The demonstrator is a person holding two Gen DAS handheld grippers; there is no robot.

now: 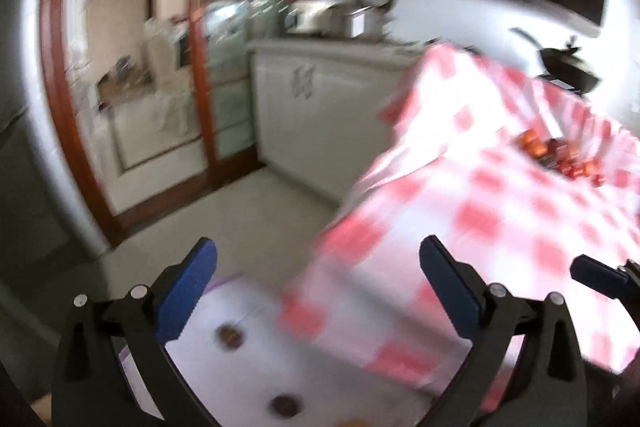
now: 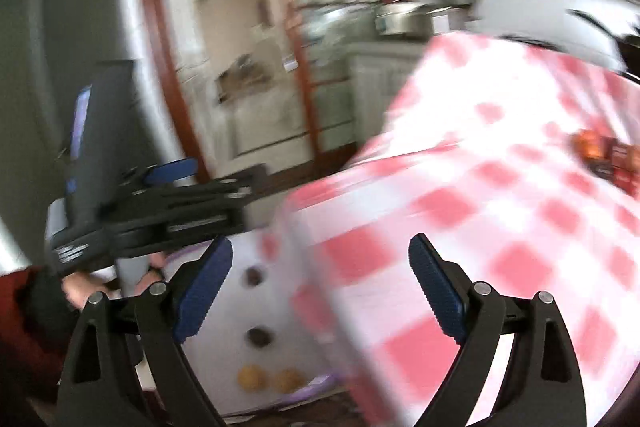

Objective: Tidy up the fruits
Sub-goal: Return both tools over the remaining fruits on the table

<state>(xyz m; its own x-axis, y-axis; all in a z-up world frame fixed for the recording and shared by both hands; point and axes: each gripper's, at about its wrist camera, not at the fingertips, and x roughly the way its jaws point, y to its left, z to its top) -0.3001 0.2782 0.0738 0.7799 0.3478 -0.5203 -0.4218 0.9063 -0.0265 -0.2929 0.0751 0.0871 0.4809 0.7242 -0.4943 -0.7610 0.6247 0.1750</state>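
**Operator:** Presumably a transit step was in hand. Which state did each gripper show?

**Technician:** Both stood wide with nothing between the pads. The left gripper [image 1: 318, 281] was held above the corner of a red-and-white checked cloth [image 1: 500, 211] on the tabletop. The right gripper [image 2: 320, 283] hung over the same corner. Both views were heavily blurred.

**Operator:** Where was the fruit?

**Technician:** In two places. A white tray [image 2: 236, 323] lay low, beside the draped edge of the cloth. On it sat two dark round fruits [image 2: 258, 337] and, nearer the camera, two yellow ones [image 2: 252, 377], well apart from each other in loose rows. Far off on the cloth, a cluster of red and orange pieces [image 1: 560, 155] rested in what appeared to be a shallow container; the blur hid its form.

**Operator:** Which step did that indicate?

**Technician:** Judged from the empty grippers above the tray, a placement was complete and a fresh pick was due. Sorting seemed only partly done, since the cluster remained large.

**Operator:** What did the next move call for?

**Technician:** Probably a reach across the cloth to the cluster, jaws kept wide, then closure on a single piece without disturbing its neighbours.
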